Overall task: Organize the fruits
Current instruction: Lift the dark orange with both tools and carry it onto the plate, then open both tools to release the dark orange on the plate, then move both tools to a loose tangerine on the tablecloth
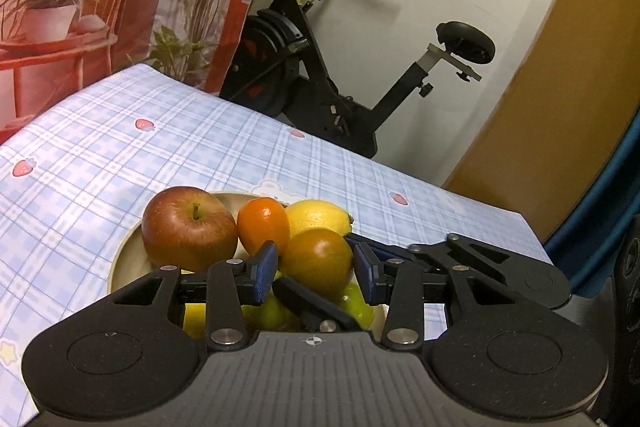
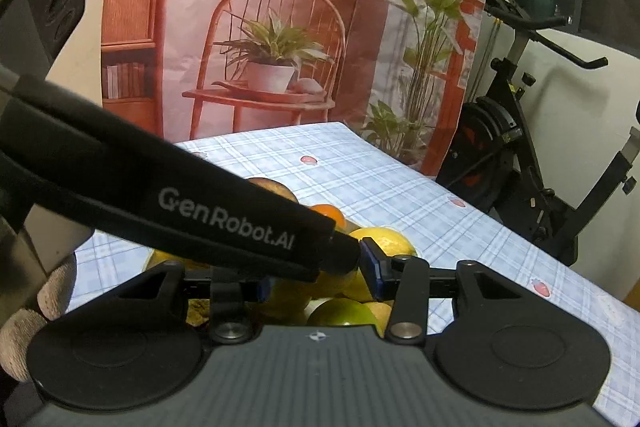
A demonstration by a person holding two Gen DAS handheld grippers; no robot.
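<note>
A pale bowl (image 1: 120, 259) on the checked tablecloth holds a red apple (image 1: 188, 227), a small orange (image 1: 262, 225), a lemon (image 1: 318, 217), a larger orange (image 1: 320, 261) and green fruit (image 1: 358, 303) lower down. My left gripper (image 1: 316, 269) is just above the bowl, its blue pads (image 1: 264, 273) either side of the larger orange; contact is not clear. In the right wrist view, my right gripper (image 2: 320, 277) hovers over the same pile, with the lemon (image 2: 386, 243) and a green fruit (image 2: 344, 311) showing. The left gripper's black body (image 2: 180, 215) crosses in front and hides the right gripper's left finger.
The table (image 1: 120, 147) has a blue checked cloth with strawberry prints. An exercise bike (image 1: 320, 67) stands beyond its far edge. A printed backdrop (image 2: 280, 27) hangs behind the table. A gloved hand (image 2: 40, 307) shows at the lower left.
</note>
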